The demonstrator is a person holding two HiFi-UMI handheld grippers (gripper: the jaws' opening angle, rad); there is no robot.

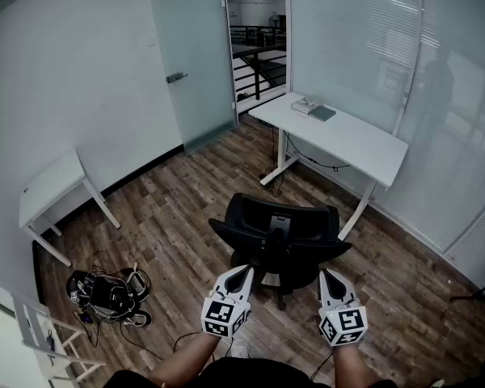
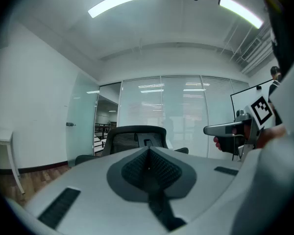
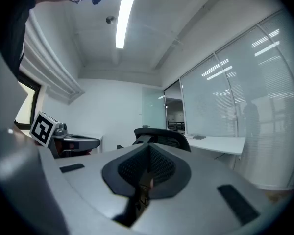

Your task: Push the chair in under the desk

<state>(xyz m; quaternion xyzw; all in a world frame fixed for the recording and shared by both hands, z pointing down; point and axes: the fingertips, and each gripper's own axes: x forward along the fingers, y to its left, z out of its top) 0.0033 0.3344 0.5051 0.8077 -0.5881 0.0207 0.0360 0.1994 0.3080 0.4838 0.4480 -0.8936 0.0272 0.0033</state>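
Chair: I see the black mesh-backed office chair straight ahead of both tools, its backrest facing them. It is near the tips but apart from them, with a gap showing in both gripper views.
Left hand-held gripper: the left hand-held gripper has its jaws closed together on nothing. In its own view the tip lines up with the chair's backrest.
Right hand-held gripper: the right hand-held gripper is likewise closed and empty. From its tip the chair sits just ahead, slightly to the right.
Bench: the long white bench on white legs stands beyond the chair and off to the right of the grippers. The chair is out in front of it, not tucked beneath. A flat dark pad and a pale object lie at its far end.
Edges: a frosted glass wall runs close behind the bench.
Open room: bare brown wood-plank floor lies between the chair and the bench legs. A small white side table and a heap of black gear and cables sit well off to the left.
Pose: I hold both forearms side by side, the grippers level and roughly parallel, marker cubes toward me.
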